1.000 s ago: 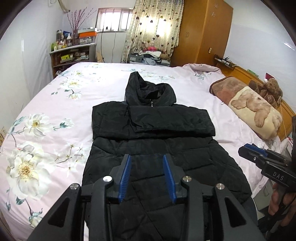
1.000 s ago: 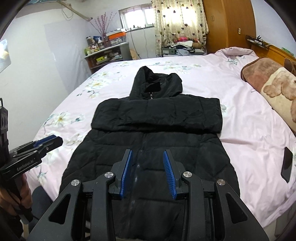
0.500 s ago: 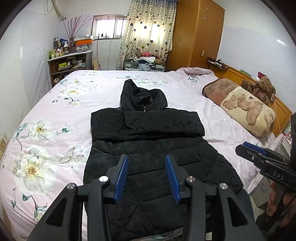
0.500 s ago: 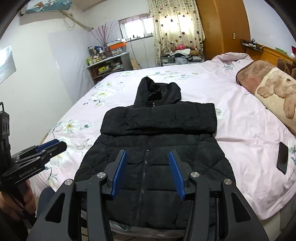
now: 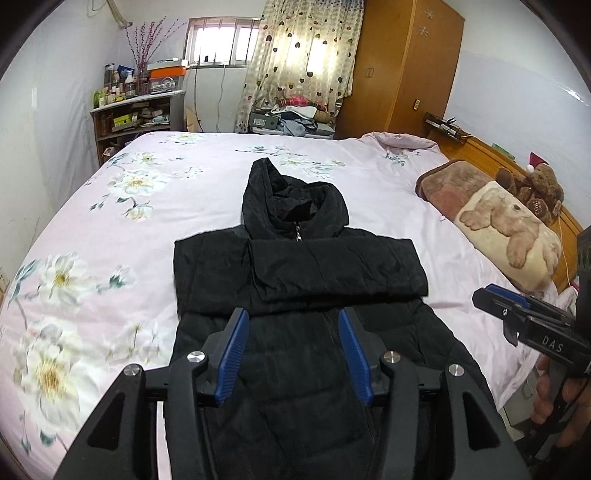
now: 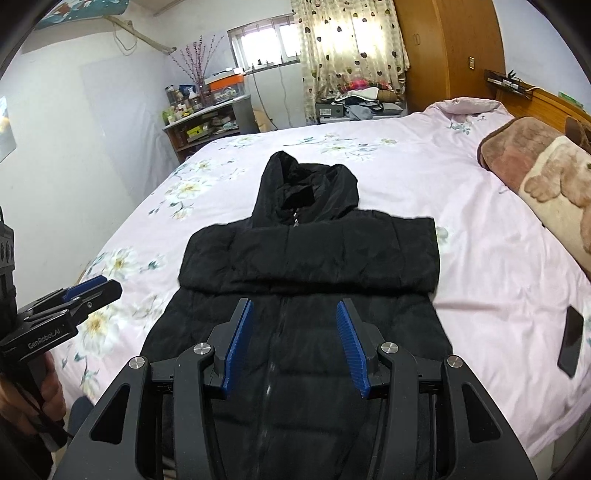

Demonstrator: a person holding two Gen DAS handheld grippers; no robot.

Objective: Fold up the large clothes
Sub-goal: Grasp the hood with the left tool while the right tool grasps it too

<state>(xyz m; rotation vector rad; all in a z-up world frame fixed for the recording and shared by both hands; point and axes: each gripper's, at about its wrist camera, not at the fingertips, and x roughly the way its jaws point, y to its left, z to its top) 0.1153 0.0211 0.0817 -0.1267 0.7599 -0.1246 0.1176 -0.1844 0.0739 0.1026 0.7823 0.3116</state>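
Nearest the viewer, the left gripper [image 5: 291, 334] and the right gripper [image 6: 295, 325] hang side by side above the near end of a black jacket [image 5: 295, 280]. Both have their blue-padded jaws spread wide, with nothing between them, and neither touches the cloth.

The jacket lies flat, front up, on a bed [image 5: 110, 206] with a pink flowered sheet. Its long axis runs straight away from the jaws: the hem is nearest, under and below both grippers, the zip runs up the middle, and the hood [image 6: 304, 192] points to the far end. Both sleeves are already folded across the chest, forming a thick band [image 6: 310, 254] just beyond the fingertips.

The two grippers look about equally near the hem, the left one over the left half and the right one over the right half. Judging by this, the likely next step is to take the hem at both corners and carry it away toward the hood.

To the right on the sheet lies a dark phone [image 6: 570, 339]; farther right a brown pillow [image 5: 506, 236]. At the far wall stand a wardrobe [image 5: 399, 70] and a curtained window [image 5: 221, 35].
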